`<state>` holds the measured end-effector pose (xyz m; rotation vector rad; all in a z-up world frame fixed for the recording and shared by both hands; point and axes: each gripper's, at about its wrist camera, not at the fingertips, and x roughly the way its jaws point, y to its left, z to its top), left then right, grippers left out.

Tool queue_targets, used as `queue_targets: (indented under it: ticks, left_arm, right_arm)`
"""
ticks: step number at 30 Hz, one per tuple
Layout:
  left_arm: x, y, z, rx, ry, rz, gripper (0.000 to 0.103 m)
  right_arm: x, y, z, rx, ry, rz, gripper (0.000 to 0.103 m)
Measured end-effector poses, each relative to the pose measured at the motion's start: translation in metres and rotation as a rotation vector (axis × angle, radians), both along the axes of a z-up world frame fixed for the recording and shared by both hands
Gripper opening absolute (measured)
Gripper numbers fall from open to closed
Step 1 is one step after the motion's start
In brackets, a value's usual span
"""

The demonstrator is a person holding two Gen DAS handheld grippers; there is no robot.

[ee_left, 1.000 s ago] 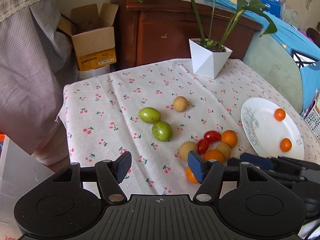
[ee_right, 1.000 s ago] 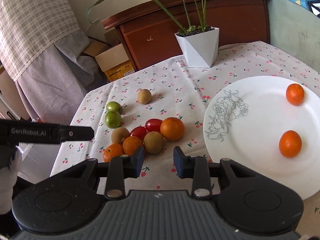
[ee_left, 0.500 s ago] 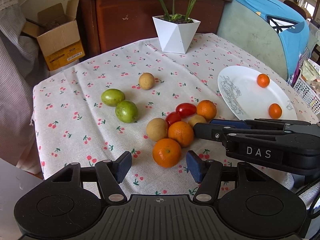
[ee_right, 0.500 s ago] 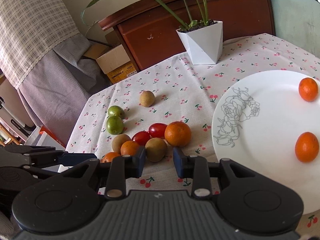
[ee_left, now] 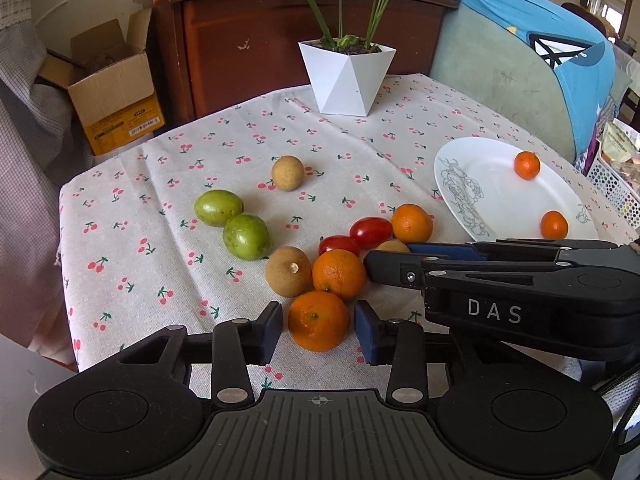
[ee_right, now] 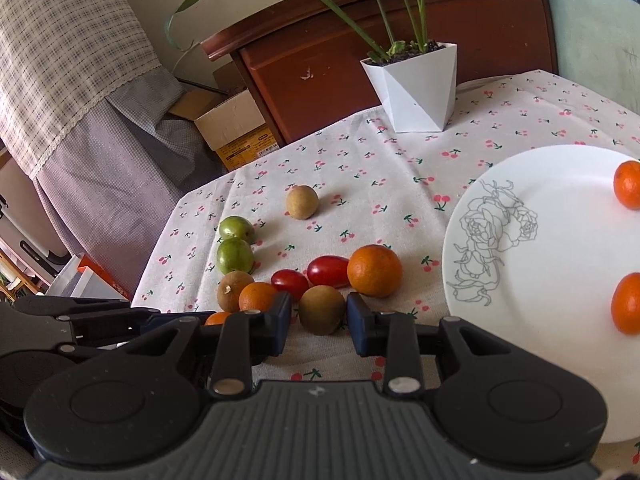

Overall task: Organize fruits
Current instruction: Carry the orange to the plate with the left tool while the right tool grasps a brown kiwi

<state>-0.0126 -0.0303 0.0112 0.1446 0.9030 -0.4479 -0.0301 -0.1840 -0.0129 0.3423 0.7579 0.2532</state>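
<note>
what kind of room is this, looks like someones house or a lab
Most likely a lived-in home, not a lab. A cherry-print tablecloth covers the table, a potted plant stands on it before a dark wooden cabinet, and an open cardboard box sits on the floor beside it.

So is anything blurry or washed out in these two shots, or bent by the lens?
Left wrist view: fruit sharp, the plate glares slightly, the cabinet edges bow. Right wrist view: the plate is bright, straight lines curve near the borders, corners vignette black.
</note>
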Motion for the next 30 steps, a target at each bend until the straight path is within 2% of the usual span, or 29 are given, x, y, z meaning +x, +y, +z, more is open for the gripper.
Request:
queue_targets:
  ticks: [2, 17, 30]
  left_arm:
    - [0.000, -0.001, 0.000, -0.002, -0.002, -0.004, 0.029]
    - [-0.010, -0.004, 0.013, -0.007, -0.010, -0.034, 0.029]
    - [-0.009, -0.016, 0.035, -0.074, -0.042, -0.020, 0.029]
  right_arm:
    - [0.000, 0.000, 0.000, 0.005, 0.004, -0.002, 0.026]
    - [-0.008, -0.005, 0.015, 0.015, -0.033, 0.000, 0.026]
    - [-0.017, -0.033, 0.039, 0.035, -0.101, -0.082, 0.026]
